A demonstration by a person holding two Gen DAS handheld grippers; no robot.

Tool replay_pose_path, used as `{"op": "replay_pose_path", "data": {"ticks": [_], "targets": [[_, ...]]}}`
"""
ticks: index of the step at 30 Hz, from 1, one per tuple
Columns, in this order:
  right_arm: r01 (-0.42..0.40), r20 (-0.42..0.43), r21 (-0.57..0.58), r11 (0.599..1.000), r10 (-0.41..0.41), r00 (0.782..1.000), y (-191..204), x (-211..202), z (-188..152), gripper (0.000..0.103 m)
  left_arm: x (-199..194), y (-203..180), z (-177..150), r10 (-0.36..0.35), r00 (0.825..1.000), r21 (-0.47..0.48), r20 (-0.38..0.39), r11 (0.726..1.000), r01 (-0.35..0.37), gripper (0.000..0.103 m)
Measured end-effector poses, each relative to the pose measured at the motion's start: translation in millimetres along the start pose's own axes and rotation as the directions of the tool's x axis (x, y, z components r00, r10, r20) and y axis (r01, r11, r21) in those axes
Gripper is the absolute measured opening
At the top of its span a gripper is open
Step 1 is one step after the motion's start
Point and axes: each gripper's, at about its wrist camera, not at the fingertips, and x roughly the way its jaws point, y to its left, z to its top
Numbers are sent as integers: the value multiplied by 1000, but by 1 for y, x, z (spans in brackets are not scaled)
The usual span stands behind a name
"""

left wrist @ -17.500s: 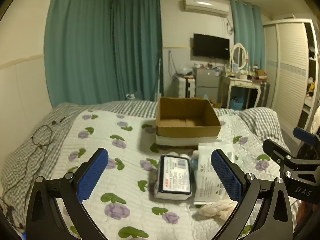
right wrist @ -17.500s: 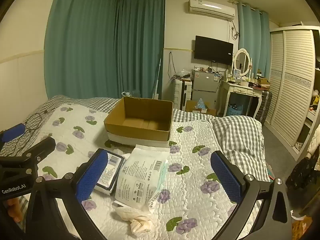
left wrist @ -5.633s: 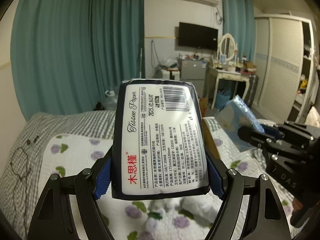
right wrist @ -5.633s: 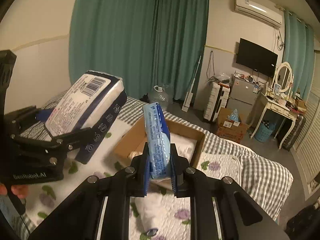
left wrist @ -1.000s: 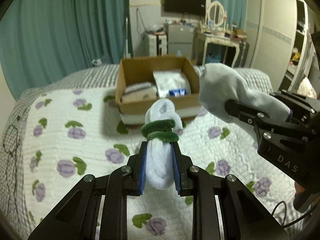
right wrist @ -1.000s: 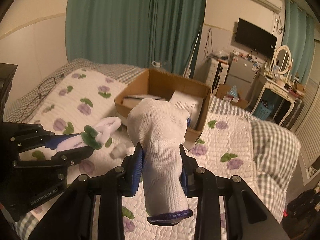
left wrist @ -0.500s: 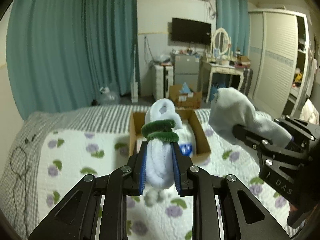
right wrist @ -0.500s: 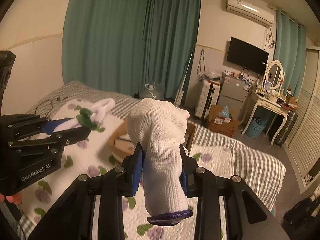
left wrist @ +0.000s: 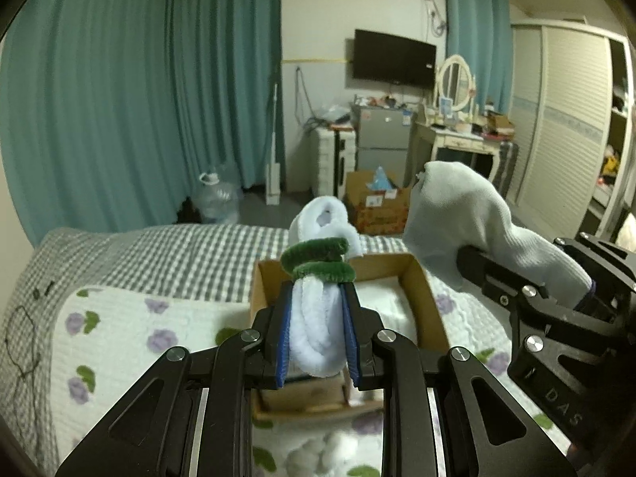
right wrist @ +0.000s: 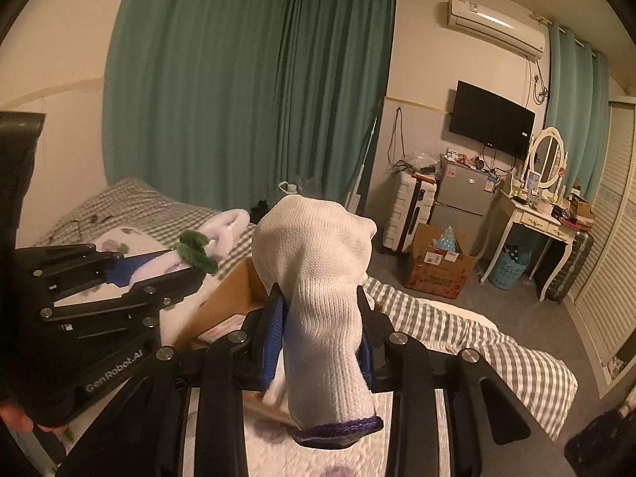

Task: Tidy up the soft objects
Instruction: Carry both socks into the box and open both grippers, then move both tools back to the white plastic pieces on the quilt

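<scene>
My left gripper [left wrist: 317, 332] is shut on a white fluffy bundle with green bands [left wrist: 318, 278] and holds it in the air just over the near side of the open cardboard box [left wrist: 421, 302] on the bed. My right gripper [right wrist: 321, 344] is shut on a white knit glove with a purple cuff [right wrist: 318, 286], held beside the left one, above the box's right side [right wrist: 234, 290]. The glove also shows in the left wrist view [left wrist: 469, 230], and the bundle in the right wrist view [right wrist: 214, 238]. Packets lie in the box, mostly hidden.
The box sits on a floral quilt [left wrist: 131, 338] over a checked sheet [right wrist: 477, 342]. A small white fluffy item [left wrist: 326, 449] lies on the quilt near me. Beyond the bed are teal curtains, a second cardboard box [right wrist: 437, 266] on the floor, a fridge and a dressing table.
Both grippers have moved forward with their loads over the last second, from well short of the box to right over it. Both grips are unchanged.
</scene>
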Motion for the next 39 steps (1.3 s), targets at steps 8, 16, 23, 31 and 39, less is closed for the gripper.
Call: {"op": "replay_pose_path", "data": {"ticks": [8,16,23,31,39], "targets": [[-25,-100,32,999,28,995,-10,86,-15,31,75,4,-20,23,994,20,-104,1000,-21,22],[-69,-289,77,995,88,953,-19,173,-60,31,129,1,-56,28,974,54,-223,998,-16,22],[-29,-337,69,997,51,940,-27,206,-76,31,136,-2,-58,26,974,64,-225,998,-12,23],[4,-199,139,990,24,980,-41,160,-52,69,111,-4,-46,67,978,71,-195,996,-54,47],[78,-95,122,989,-67,993,-45,60,-4,88,7,-5,-7,80,996,43,-40,996,-79,83]]}}
